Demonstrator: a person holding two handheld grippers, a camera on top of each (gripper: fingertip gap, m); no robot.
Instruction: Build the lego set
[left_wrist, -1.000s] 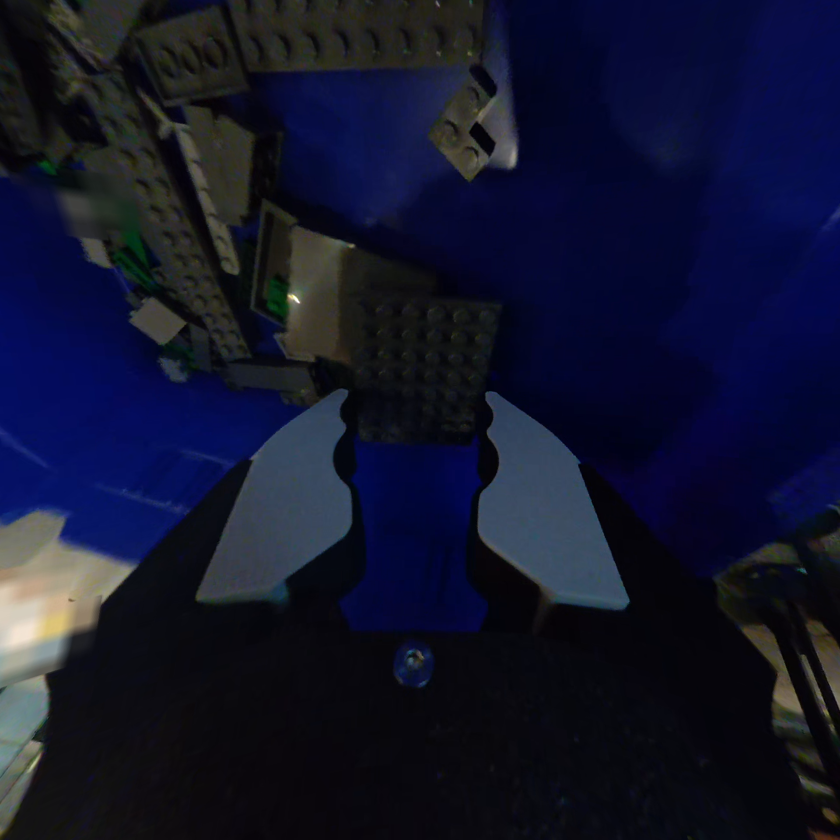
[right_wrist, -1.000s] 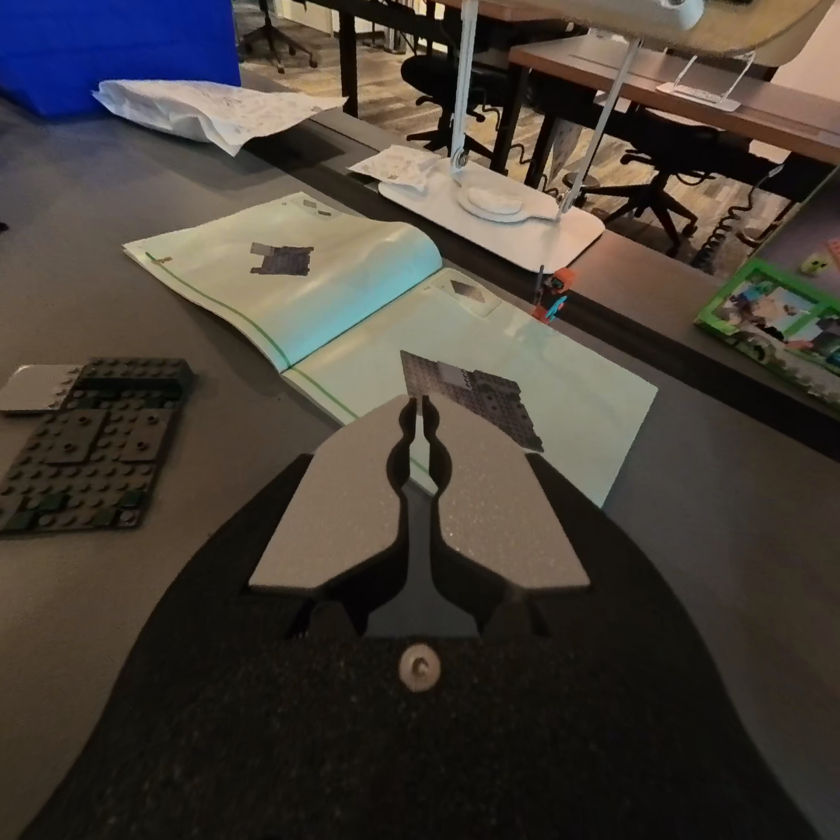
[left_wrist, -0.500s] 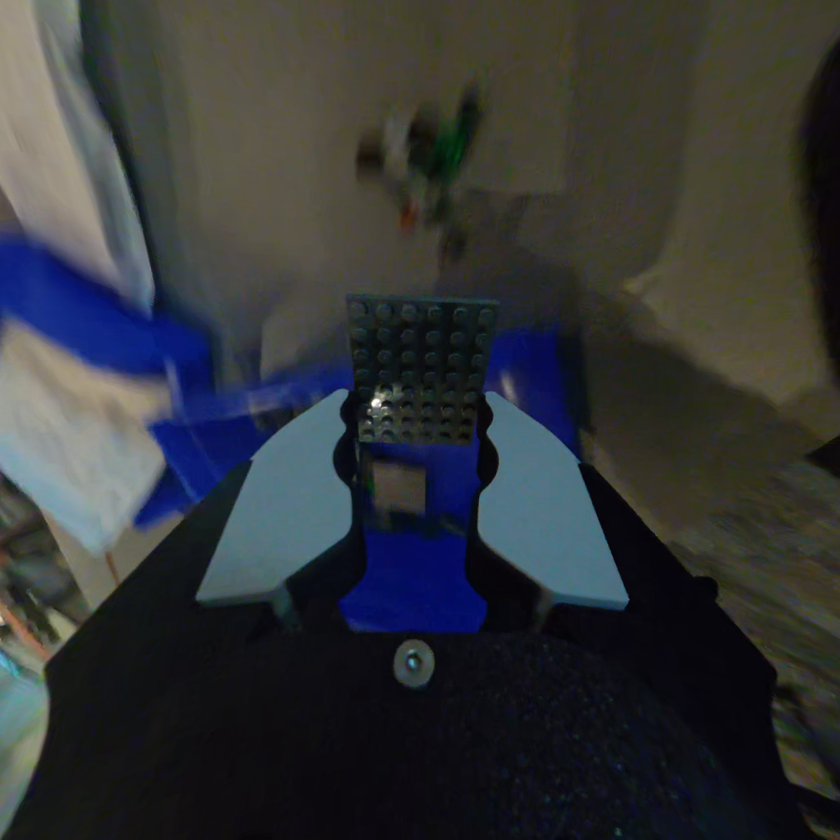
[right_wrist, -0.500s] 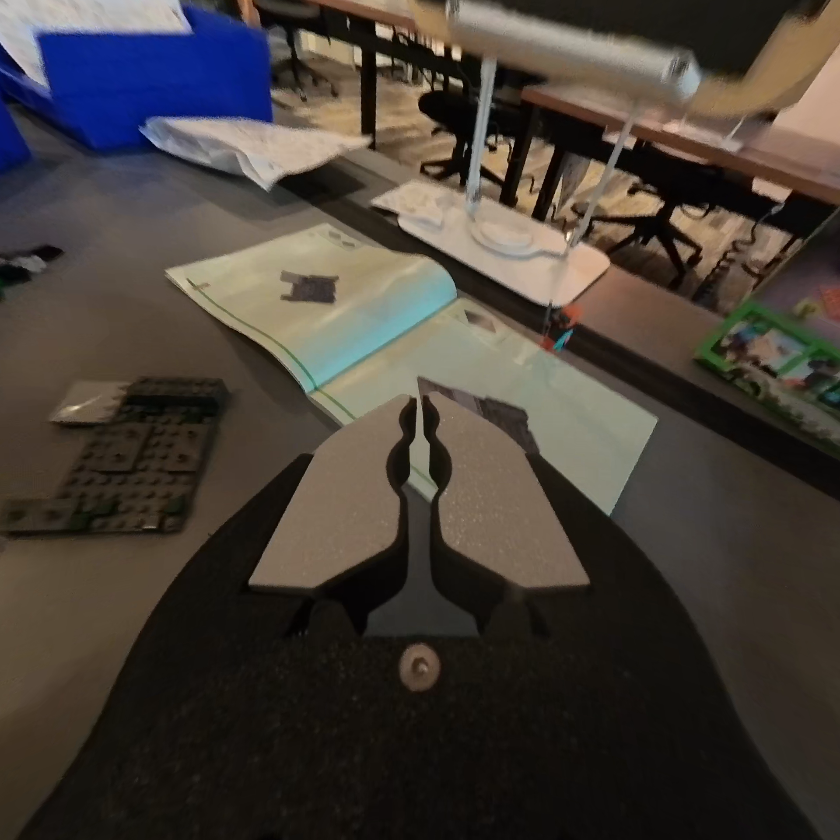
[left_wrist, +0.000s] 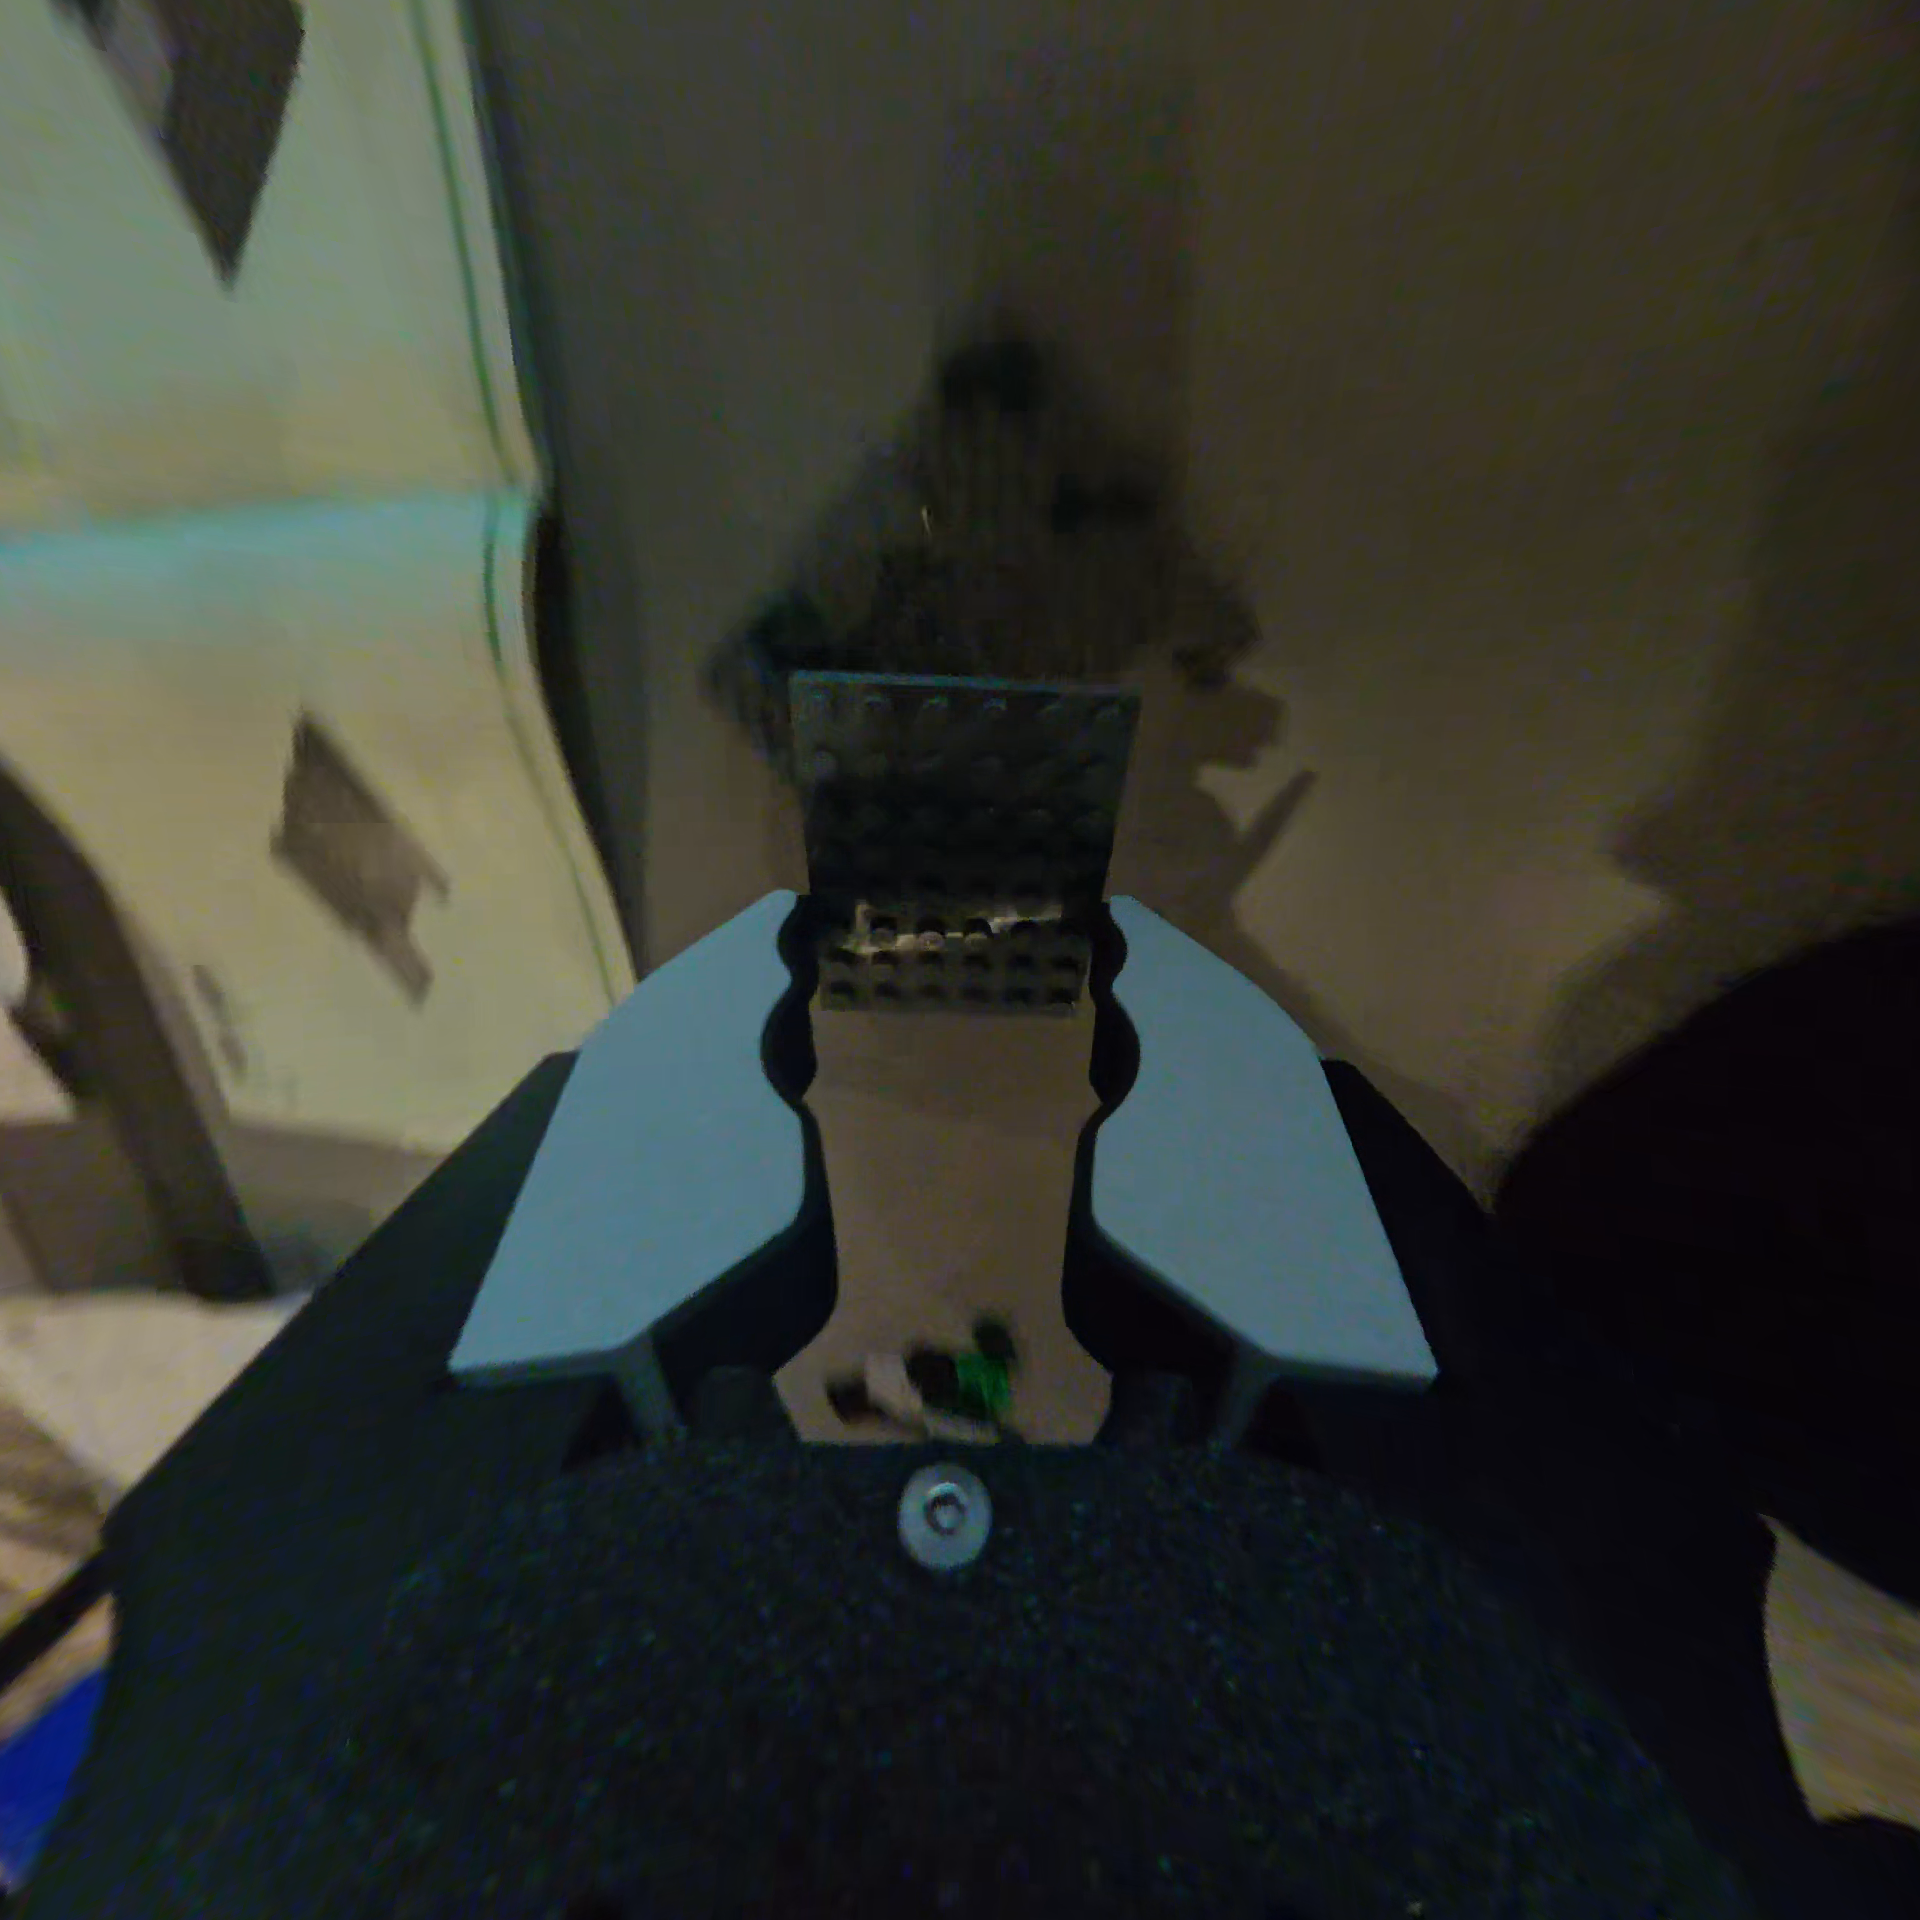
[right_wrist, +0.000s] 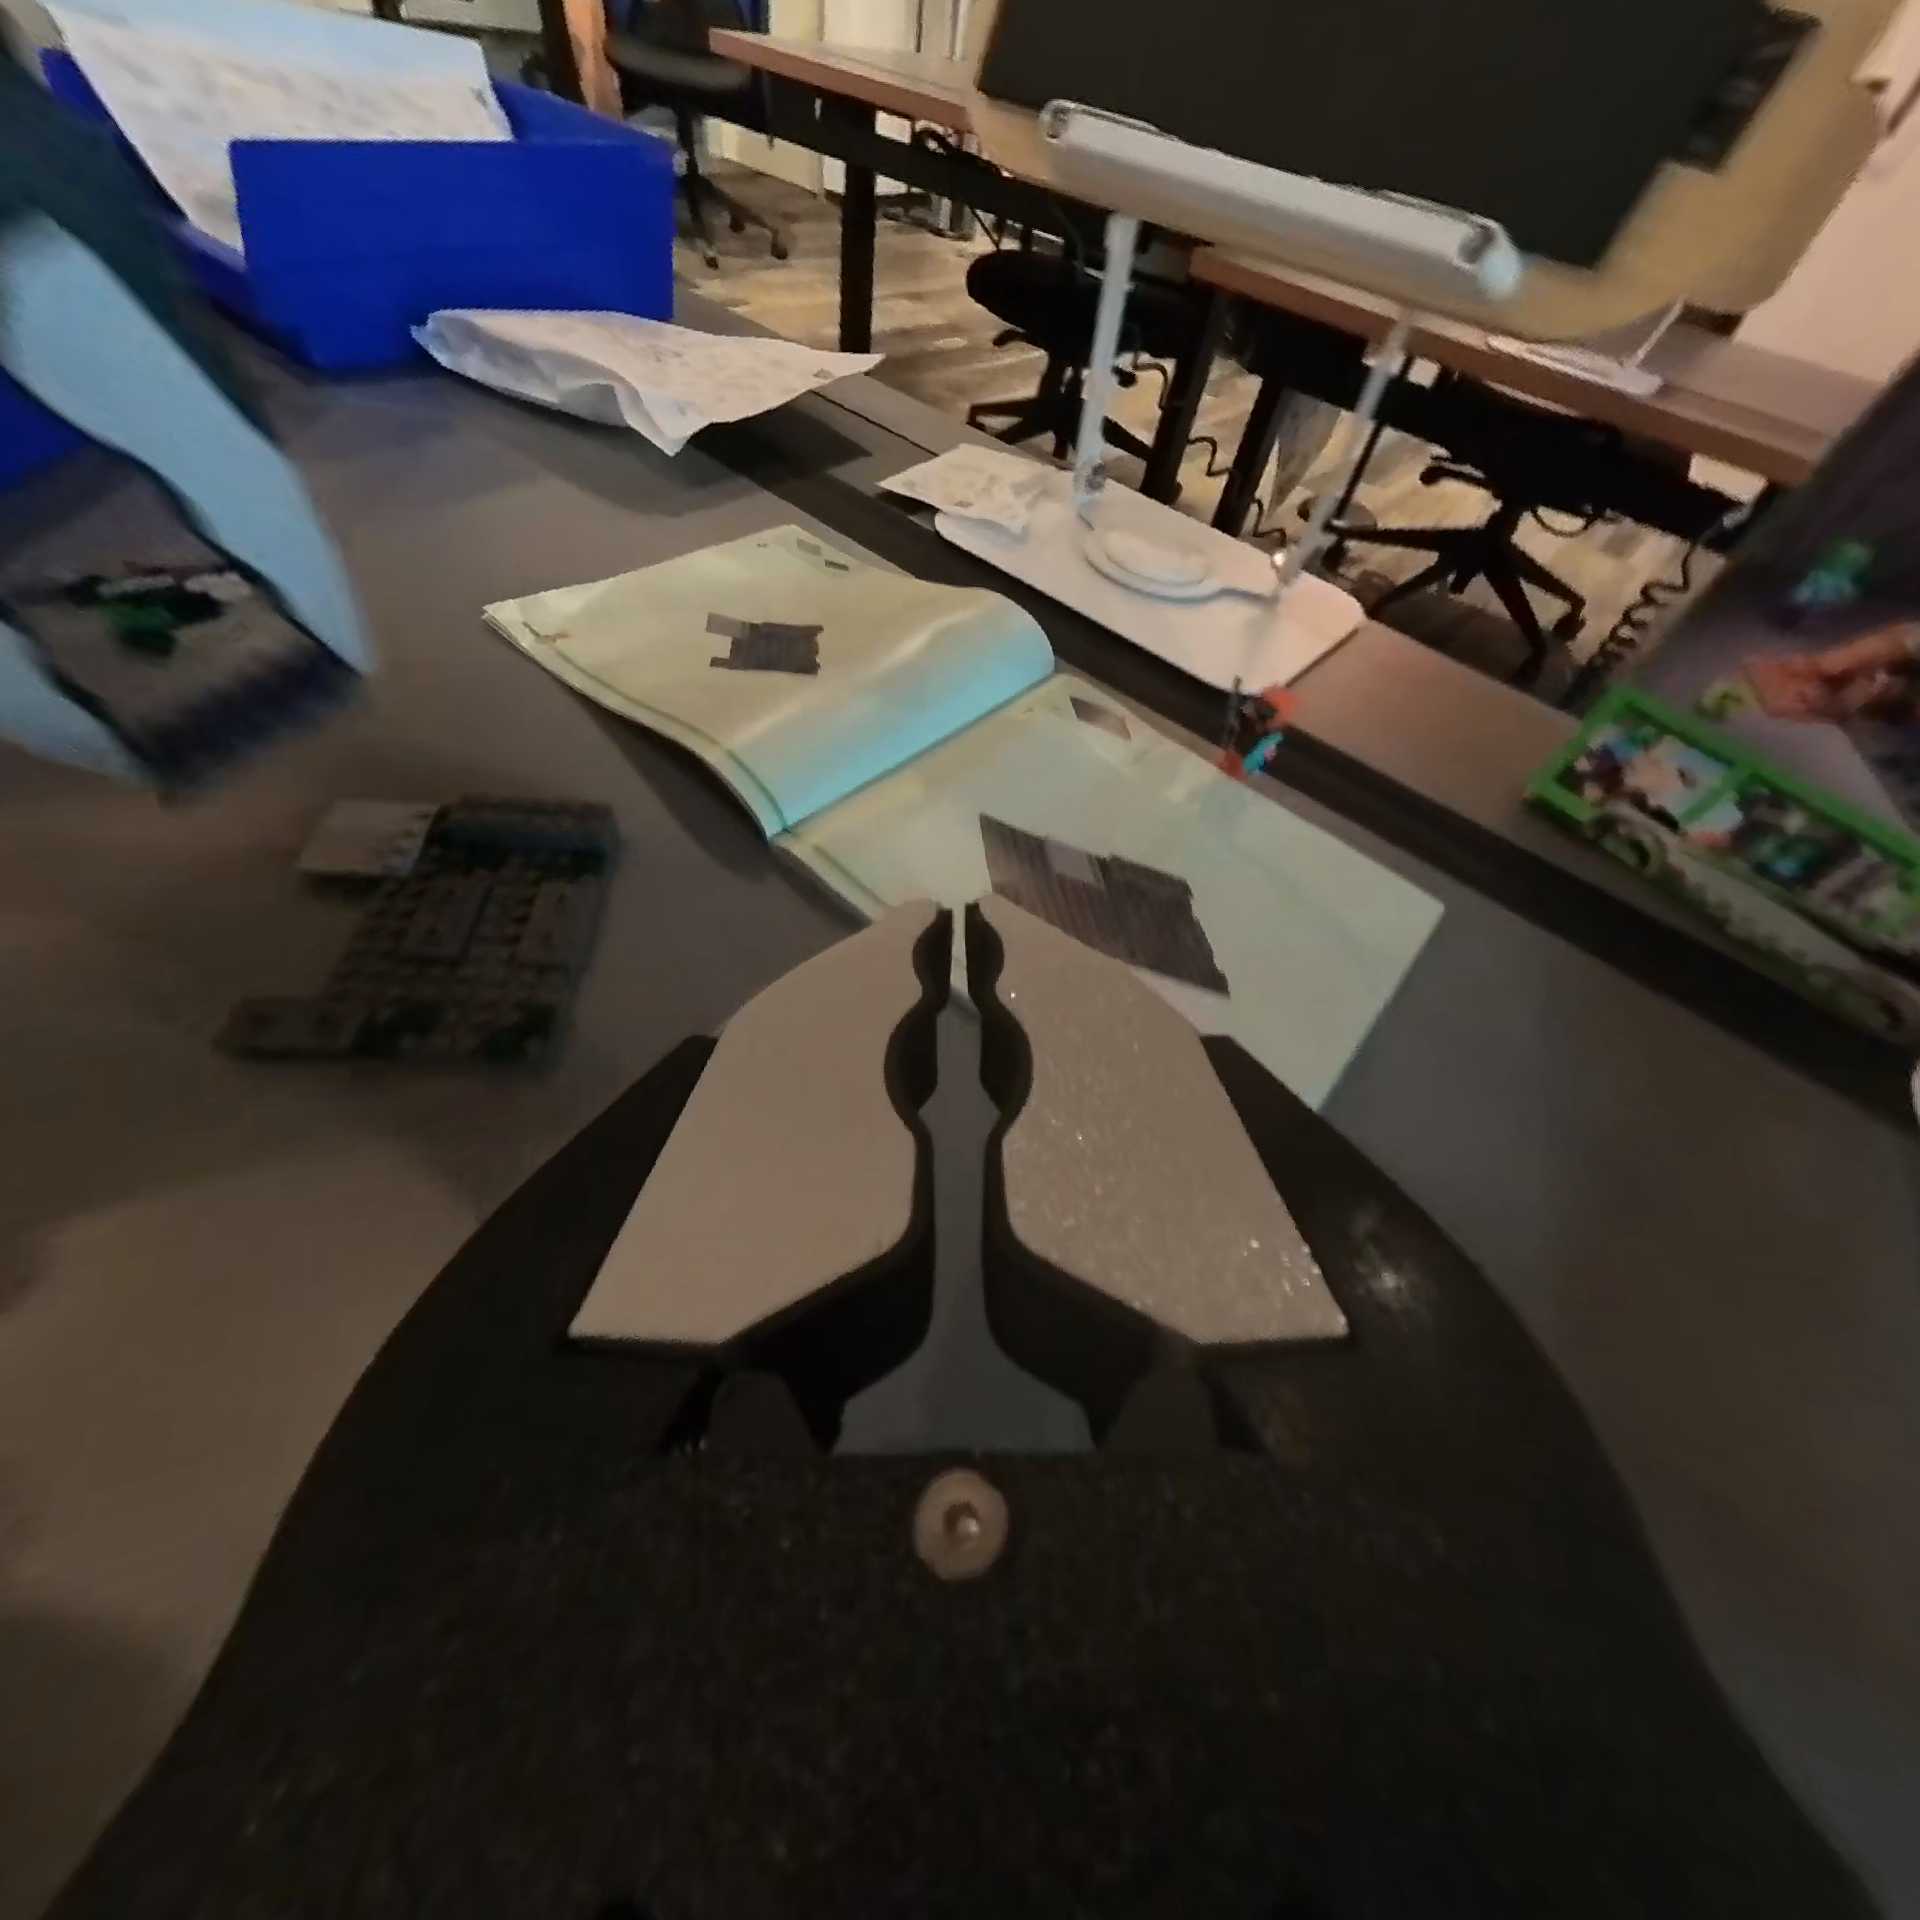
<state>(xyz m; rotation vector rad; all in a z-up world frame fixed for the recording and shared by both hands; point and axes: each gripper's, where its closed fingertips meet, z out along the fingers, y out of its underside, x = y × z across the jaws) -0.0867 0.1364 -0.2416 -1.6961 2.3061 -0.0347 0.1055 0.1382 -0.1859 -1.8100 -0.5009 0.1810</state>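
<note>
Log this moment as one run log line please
left gripper: shut on dark studded plate, carried above table | right gripper: shut, empty, above open instruction booklet | partial dark build: on table

A dark grey studded plate (left_wrist: 961, 831) is clamped by its near end between the tips of the left gripper (left_wrist: 953, 961). The plate projects forward, stud side facing the camera, and is carried clear of the table. Its studs form a regular grid; a highlight falls on the rows nearest the fingertips.

A flat assembly (right_wrist: 431, 930) of dark grey plates lies on the table, left of the open instruction booklet (right_wrist: 914, 790). A lighter grey plate (right_wrist: 364, 840) joins its far left corner. The booklet lies flat, both pale green pages showing printed build diagrams. Small green and dark loose pieces (right_wrist: 145, 613) lie farther left, blurred.
</note>
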